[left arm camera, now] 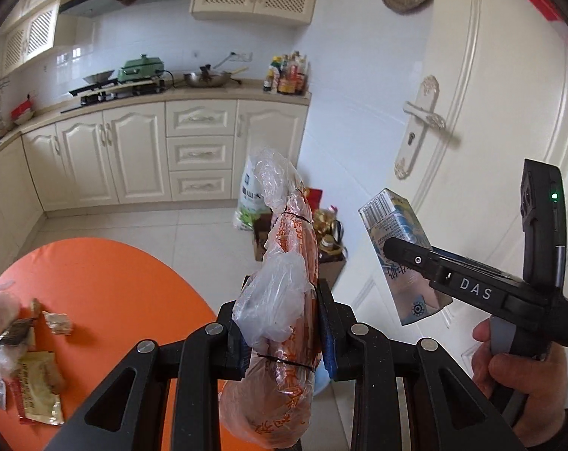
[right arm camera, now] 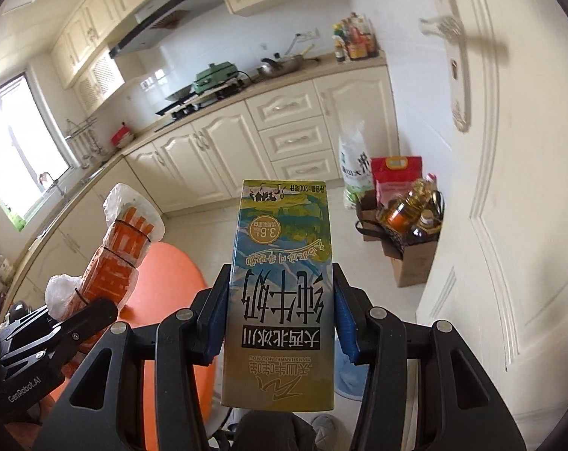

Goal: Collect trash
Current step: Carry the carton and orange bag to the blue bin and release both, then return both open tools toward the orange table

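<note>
Trash is being carried in both grippers, lifted off the orange counter (left arm camera: 96,274). The left gripper (left arm camera: 284,332) is clamping its fingers (left arm camera: 327,338) on an orange wrapper bundle (left arm camera: 291,259) with clear plastic around it, and the right gripper (right arm camera: 278,323) is pressing its fingers (right arm camera: 344,319) on the two sides of a milk carton (right arm camera: 280,293), which is standing upright between them. In the left wrist view the carton (left arm camera: 400,248) is floating to the right of the counter, near the white door (left arm camera: 509,112).

To do this step well, I think both grips should be kept firm and the carton kept upright, because some liquid may be inside. The bundle is soft and long, so it can slide or swing; moving slowly is helping here. No bin is showing clearly in either view, so the drop place cannot be told.

More trash is lying on the counter's left part: packets and crumpled wrappers (left arm camera: 24,360). Beyond the counter, cream cabinets (left arm camera: 133,158) and a stove (left arm camera: 118,90) are standing along the wall, and bags (right arm camera: 400,221) with bottles are sitting on the tiled floor (left arm camera: 193,233) by the door.
</note>
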Demonstrator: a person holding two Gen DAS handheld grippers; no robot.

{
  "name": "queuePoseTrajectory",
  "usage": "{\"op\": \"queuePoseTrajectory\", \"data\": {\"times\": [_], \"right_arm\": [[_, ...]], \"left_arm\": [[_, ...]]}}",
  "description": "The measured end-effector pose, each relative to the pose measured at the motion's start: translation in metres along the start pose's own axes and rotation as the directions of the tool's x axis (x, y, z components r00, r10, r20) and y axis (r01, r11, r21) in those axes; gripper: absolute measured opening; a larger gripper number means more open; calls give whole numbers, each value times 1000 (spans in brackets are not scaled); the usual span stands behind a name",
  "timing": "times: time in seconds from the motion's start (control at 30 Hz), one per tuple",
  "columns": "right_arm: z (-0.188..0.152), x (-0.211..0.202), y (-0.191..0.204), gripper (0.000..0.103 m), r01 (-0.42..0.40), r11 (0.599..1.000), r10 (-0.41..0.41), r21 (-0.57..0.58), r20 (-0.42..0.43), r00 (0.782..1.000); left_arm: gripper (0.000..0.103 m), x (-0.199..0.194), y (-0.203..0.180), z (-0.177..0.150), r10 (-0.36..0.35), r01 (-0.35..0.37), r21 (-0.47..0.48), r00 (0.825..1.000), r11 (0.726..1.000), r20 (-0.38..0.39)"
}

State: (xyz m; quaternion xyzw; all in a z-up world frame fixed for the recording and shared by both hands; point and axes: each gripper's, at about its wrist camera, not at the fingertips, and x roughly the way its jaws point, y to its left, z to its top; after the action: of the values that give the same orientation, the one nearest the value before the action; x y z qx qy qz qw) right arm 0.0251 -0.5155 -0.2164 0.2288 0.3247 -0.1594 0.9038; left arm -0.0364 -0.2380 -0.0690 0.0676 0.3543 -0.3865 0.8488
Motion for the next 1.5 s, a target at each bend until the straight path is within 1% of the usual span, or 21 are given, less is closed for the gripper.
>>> {"op": "queuePoseTrajectory", "data": {"times": [0.1, 0.2, 0.3, 0.43, 0.53, 0.67, 0.73, 0.83, 0.87, 0.9, 0.93, 0.97, 1.0, 1.03, 1.1, 1.13, 1.2, 1.3, 1.33, 1.4, 1.5], "right_arm": [[-12, 29, -40, 49, 47, 998, -43, 52, -66, 997], [-28, 60, -76, 49, 83, 992, -69, 99, -135, 988], [-41, 89, -103, 49, 110, 985, -84, 130, -185, 979], [-59, 130, -133, 49, 132, 976, -86, 170, -257, 963], [-70, 156, -152, 49, 140, 972, -79, 191, -296, 952], [-79, 190, -170, 49, 144, 968, -66, 205, -346, 936], [-84, 204, -175, 49, 148, 967, -61, 208, -373, 926], [-91, 220, -183, 52, 152, 963, -56, 224, -384, 922], [-92, 224, -187, 52, 159, 961, -61, 225, -388, 920], [-93, 230, -189, 52, 163, 959, -62, 230, -392, 918], [-95, 235, -192, 55, 161, 959, -56, 234, -399, 915], [-98, 238, -194, 61, 163, 958, -54, 235, -410, 911], [-99, 241, -195, 75, 181, 957, -71, 227, -422, 904], [-99, 242, -196, 79, 194, 956, -86, 221, -420, 903], [-99, 240, -198, 82, 194, 954, -84, 230, -414, 906], [-98, 239, -198, 86, 198, 952, -87, 234, -412, 907], [-98, 232, -196, 90, 210, 950, -101, 233, -405, 909], [-97, 216, -188, 98, 214, 949, -110, 231, -395, 912], [-96, 209, -184, 99, 212, 950, -109, 231, -389, 915], [-93, 193, -173, 100, 215, 949, -120, 231, -367, 922], [-84, 167, -158, 103, 200, 950, -116, 241, -322, 940]], "left_arm": [[25, 44, -8, -2, -30, 29, -12, 996, 1000, -85], [25, 96, 3, 1, -52, 44, -51, 983, 998, -178], [25, 145, 0, 5, -51, 36, -65, 965, 997, -256], [25, 218, 9, 11, -58, 25, -96, 929, 995, -366], [25, 264, 13, 7, -68, 18, -115, 895, 993, -442], [25, 321, 11, 7, -71, 8, -123, 855, 992, -513], [26, 357, 1, 23, -81, 11, -131, 836, 991, -543], [29, 387, 0, 26, -81, 1, -141, 823, 990, -562], [33, 393, 0, 26, -77, -7, -144, 821, 990, -566], [46, 395, 2, 24, -67, -15, -139, 821, 990, -567], [54, 401, 3, 28, -52, -28, -132, 822, 991, -568], [65, 402, 4, 23, -38, -40, -126, 825, 991, -563], [67, 402, 5, 23, -26, -49, -120, 831, 992, -555], [67, 404, 5, 25, -19, -53, -114, 833, 992, -553], [73, 400, 1, 21, -5, -62, -103, 836, 993, -549], [74, 398, 0, 23, 14, -74, -90, 842, 993, -540], [80, 372, -7, 20, 40, -88, -69, 853, 994, -521], [85, 340, -16, 23, 59, -97, -58, 881, 994, -469], [87, 327, -18, 24, 60, -96, -59, 893, 994, -446], [94, 297, -21, 25, 65, -97, -60, 916, 993, -396], [97, 247, -25, 27, 72, -91, -43, 944, 995, -323]]}}
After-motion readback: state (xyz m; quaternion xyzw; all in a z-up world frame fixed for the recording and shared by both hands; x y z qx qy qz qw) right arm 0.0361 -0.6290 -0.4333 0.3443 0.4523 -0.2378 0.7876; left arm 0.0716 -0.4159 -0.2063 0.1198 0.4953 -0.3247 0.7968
